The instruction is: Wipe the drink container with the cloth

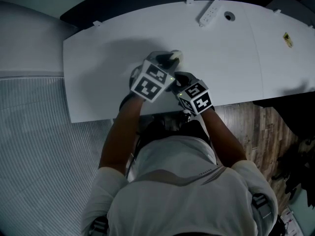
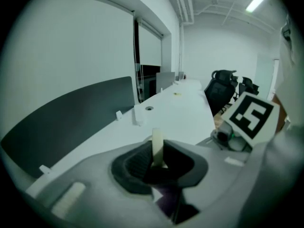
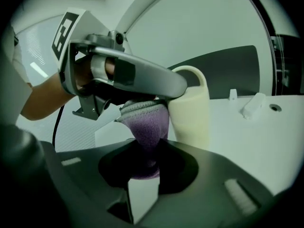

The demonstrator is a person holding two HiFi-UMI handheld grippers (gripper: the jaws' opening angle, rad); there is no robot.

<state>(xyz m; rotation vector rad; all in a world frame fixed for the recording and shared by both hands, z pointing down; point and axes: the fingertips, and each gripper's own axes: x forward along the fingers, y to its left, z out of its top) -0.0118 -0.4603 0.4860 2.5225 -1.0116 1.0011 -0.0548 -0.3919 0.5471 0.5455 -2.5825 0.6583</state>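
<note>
A cream drink container [image 1: 173, 56] stands on the white table [image 1: 98, 82] near its front edge. My left gripper [image 1: 166, 62] reaches over it and is shut on its rim; in the left gripper view the thin cream wall [image 2: 157, 145] stands upright between the dark pads [image 2: 137, 163]. The right gripper view has the container [image 3: 191, 113] just right of centre, with the left gripper's finger [image 3: 142, 77] lying across its top. My right gripper [image 3: 148, 161] is shut on a purple cloth [image 3: 147, 127], which hangs bunched against the container's left side. In the head view the right gripper [image 1: 178, 80] sits close beside the left.
A white power strip [image 1: 209, 13] and a round cable hole [image 1: 229, 16] lie at the table's far edge. A dark partition [image 2: 71, 113] runs along the back. Black office chairs [image 2: 223, 87] stand farther down the room. Wooden floor [image 1: 261, 127] shows to my right.
</note>
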